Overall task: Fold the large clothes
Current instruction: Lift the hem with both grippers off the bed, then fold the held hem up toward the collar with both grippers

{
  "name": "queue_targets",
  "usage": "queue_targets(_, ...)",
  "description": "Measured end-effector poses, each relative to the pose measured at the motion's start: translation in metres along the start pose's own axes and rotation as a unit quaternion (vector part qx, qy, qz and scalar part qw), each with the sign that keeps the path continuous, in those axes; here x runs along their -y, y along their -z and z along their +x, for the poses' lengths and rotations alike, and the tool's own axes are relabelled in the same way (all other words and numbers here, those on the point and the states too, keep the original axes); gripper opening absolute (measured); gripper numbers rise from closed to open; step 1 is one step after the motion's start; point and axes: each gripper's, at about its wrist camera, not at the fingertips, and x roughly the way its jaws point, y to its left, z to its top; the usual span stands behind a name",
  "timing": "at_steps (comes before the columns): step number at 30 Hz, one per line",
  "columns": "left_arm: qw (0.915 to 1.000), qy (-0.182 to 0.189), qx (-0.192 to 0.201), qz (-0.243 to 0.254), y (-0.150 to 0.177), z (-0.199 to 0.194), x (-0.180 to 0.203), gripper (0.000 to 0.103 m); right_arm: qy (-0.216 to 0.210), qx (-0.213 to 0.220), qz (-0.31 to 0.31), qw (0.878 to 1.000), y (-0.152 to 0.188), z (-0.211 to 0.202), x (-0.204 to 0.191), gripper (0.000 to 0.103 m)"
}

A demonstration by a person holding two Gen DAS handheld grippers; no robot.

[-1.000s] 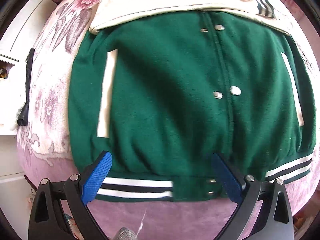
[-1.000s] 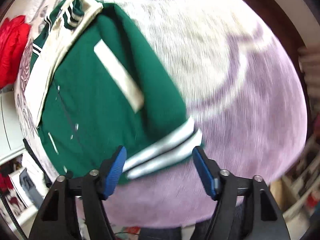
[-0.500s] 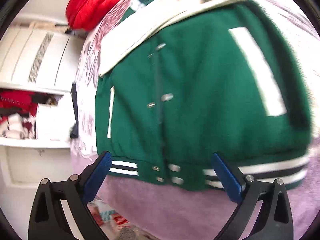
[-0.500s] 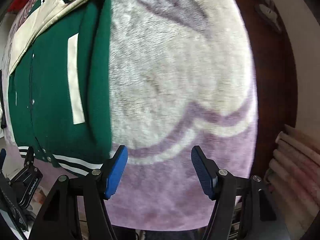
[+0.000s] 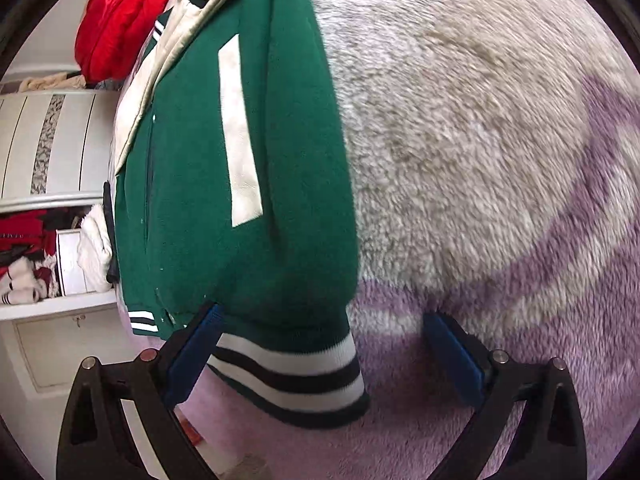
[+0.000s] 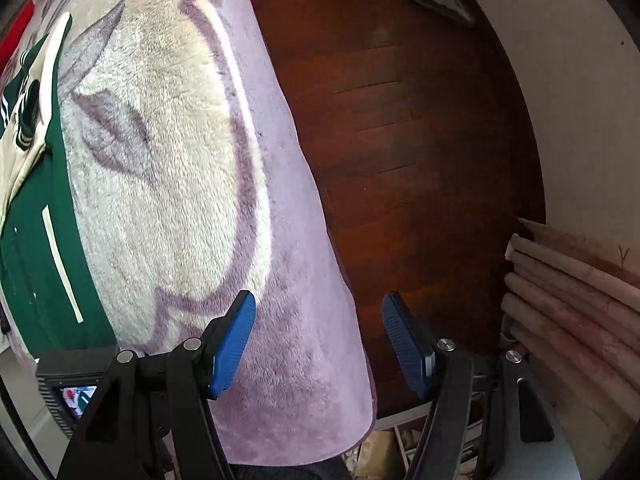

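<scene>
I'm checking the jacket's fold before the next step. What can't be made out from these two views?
- Left wrist view: the green jacket has its collar end cut off by the top edge, and its hem corner hidden behind the left tool.
- Right wrist view: only a strip of the jacket shows at the left edge; the right tool hangs over the blanket.
</scene>
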Motion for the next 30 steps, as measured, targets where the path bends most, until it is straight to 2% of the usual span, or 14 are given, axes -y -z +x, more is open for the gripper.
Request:
queue_targets(5, 0.9998, 0.010, 0.002, -0.014, 0.001, 0.007, -0.023, 0.101, -0.006, 0.022, -0.038, 0.999, -0.036, -0.010, -0.058, 0.068)
queue_targets(7, 0.9993, -0.011, 0.006, -0.036, 0.000, 0.014, -0.047, 0.085, -0.029, 0.025, -0.058, 0.998, -0.047, -0.007, -0.085, 0.068)
queue_targets(8, 0.9989, 0.009, 0.004, -0.046, -0.001, 0.017, -0.058, 0.082, -0.046, 0.025, -0.072, 0.996, -0.053, -0.004, -0.099, 0.068)
queue_targets(11, 0.9982, 0.016, 0.020, -0.054, -0.003, 0.010, -0.077, 0.022, -0.134, 0.015, -0.109, 0.985, -0.078, 0.004, -0.139, 0.068)
queue_targets(14, 0.9963, 0.036, 0.027, -0.074, -0.004, 0.002, -0.091, 0.018, -0.265, -0.022, -0.127, 0.956, -0.114, 0.020, -0.182, 0.072)
queue_targets(15, 0.9958, 0.041, 0.027, -0.078, -0.003, 0.002, -0.094, 0.018, -0.302, -0.035, -0.132, 0.944, -0.127, 0.025, -0.197, 0.078)
queue_targets(17, 0.9952, 0.052, 0.026, -0.079, -0.004, 0.002, -0.098, 0.017, -0.355, -0.047, -0.143, 0.923, -0.156, 0.036, -0.231, 0.079)
queue_targets(22, 0.9936, 0.077, 0.028, -0.078, -0.004, 0.010, -0.109, 0.017, -0.418, -0.075, -0.129, 0.896, -0.215, 0.068, -0.304, 0.080)
queue_targets(24, 0.9918, 0.091, 0.031, -0.084, -0.002, 0.013, -0.116, 0.016, -0.449, -0.089, -0.118, 0.881, -0.224, 0.077, -0.325, 0.082)
queue_targets(26, 0.9898, 0.103, 0.039, -0.091, 0.001, 0.014, -0.125, 0.015, -0.460, -0.084, -0.112, 0.877, -0.223, 0.080, -0.344, 0.082)
queue_targets(27, 0.9882, 0.114, 0.040, -0.094, 0.002, 0.014, -0.129, 0.015, -0.449, -0.075, -0.113, 0.883, -0.219, 0.077, -0.352, 0.079)
queue_targets(28, 0.9869, 0.120, 0.043, -0.099, 0.002, 0.010, -0.131, 0.015, -0.440, -0.071, -0.118, 0.888, -0.213, 0.076, -0.360, 0.046)
queue_targets(29, 0.9855, 0.127, 0.046, -0.102, 0.002, 0.008, -0.135, 0.014, -0.423, -0.072, -0.123, 0.895, -0.206, 0.074, -0.367, 0.022)
queue_targets(30, 0.9830, 0.140, 0.050, -0.108, 0.004, 0.006, -0.141, 0.014, -0.408, -0.062, -0.119, 0.903, -0.200, 0.068, -0.372, 0.018)
